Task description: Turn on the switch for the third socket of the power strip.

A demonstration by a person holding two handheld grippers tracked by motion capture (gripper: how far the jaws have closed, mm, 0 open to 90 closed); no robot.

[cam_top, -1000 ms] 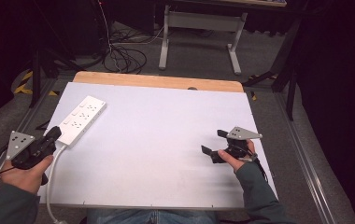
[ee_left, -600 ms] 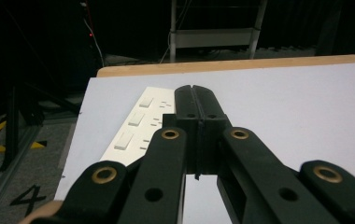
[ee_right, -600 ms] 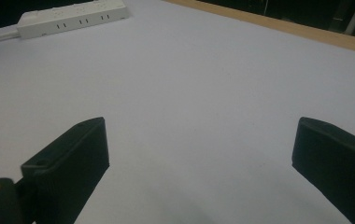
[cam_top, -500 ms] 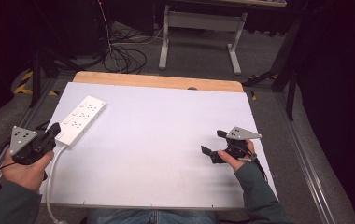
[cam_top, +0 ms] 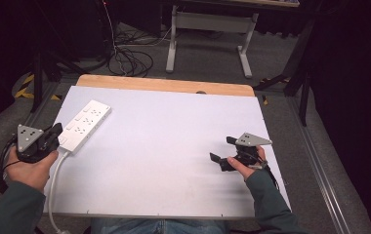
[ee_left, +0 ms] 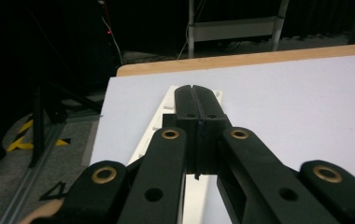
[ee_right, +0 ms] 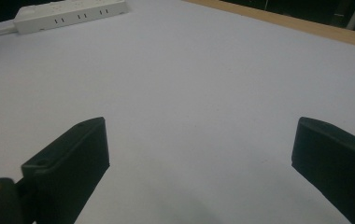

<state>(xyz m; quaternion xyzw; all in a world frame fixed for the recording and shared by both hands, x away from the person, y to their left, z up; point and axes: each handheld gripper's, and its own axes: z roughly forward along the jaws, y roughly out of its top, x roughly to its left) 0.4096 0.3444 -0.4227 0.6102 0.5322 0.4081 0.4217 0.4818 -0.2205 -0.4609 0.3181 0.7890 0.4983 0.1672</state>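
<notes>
Two grippers are in my hands, and the white power strip [cam_top: 85, 125] lies at the near-left part of the counter [cam_top: 174, 161], angled away from me, its white cord [cam_top: 51, 190] running off the near edge beside my left forearm. My left gripper [cam_top: 56, 132] sits at the strip's near end, where the cord comes in. In the left gripper view the jaws are pressed flat together, pad to pad, with nothing between them, their tips lying over the power strip [ee_left: 166, 116]; I cannot tell whether they touch it or hover just above. My right gripper [cam_top: 221, 152] rests well apart on the right side of the counter, its jaws spread wide over bare white surface, and from there the power strip [ee_right: 68, 14] shows far off near the top edge.

The risks, as I judge them: with the left jaws clenched, I can only push the strip, not grasp it. A push at the cord end, off the strip's long axis, would likely swing it round rather than slide it straight, and could send it toward the counter's left edge, which is close. The cord hanging off the near edge may drag or snag on my sleeve [cam_top: 8, 209] and pull the strip back.
</notes>
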